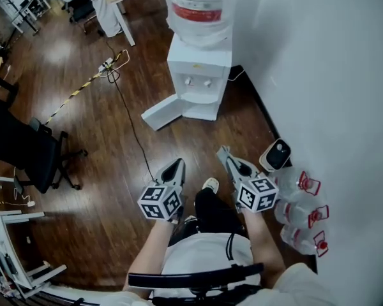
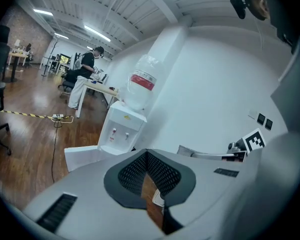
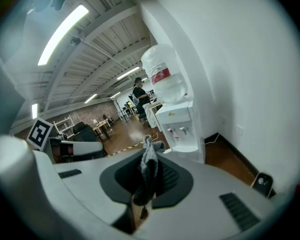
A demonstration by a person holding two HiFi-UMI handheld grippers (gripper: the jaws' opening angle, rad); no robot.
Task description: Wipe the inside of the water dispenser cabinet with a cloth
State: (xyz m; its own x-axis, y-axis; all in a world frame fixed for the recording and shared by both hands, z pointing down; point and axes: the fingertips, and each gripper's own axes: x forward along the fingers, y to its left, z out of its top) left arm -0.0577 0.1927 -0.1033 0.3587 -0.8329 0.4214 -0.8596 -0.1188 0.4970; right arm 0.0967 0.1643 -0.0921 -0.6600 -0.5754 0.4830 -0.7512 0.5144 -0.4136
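Left gripper [image 1: 178, 164]: grey plastic shell with a marker cube; black mesh-textured pads [image 2: 162, 173] meeting at the tips in a narrow V, nothing between them.
Right gripper [image 1: 224, 152]: same build; jaws pressed together on the cloth.
Cloth [image 3: 149, 165]: grey, knit-looking, bunched into a soft upright ridge between the right pads, with a tuft poking past the tips; well apart from the dispenser.
Dispenser [image 1: 200, 64]: white, boxy, two small taps above a recessed tray; against the white wall, ahead of both grippers.
Door [image 1: 160, 113]: flat white panel at the base, standing open to the left.
Bottle [image 1: 195, 6]: clear, rounded plastic with a red label, inverted on top.
Floor [image 1: 83, 145]: glossy dark wood planks.
Spare bottles [image 1: 299, 208]: clear plastic with red handles, lying along the wall beside the right gripper.
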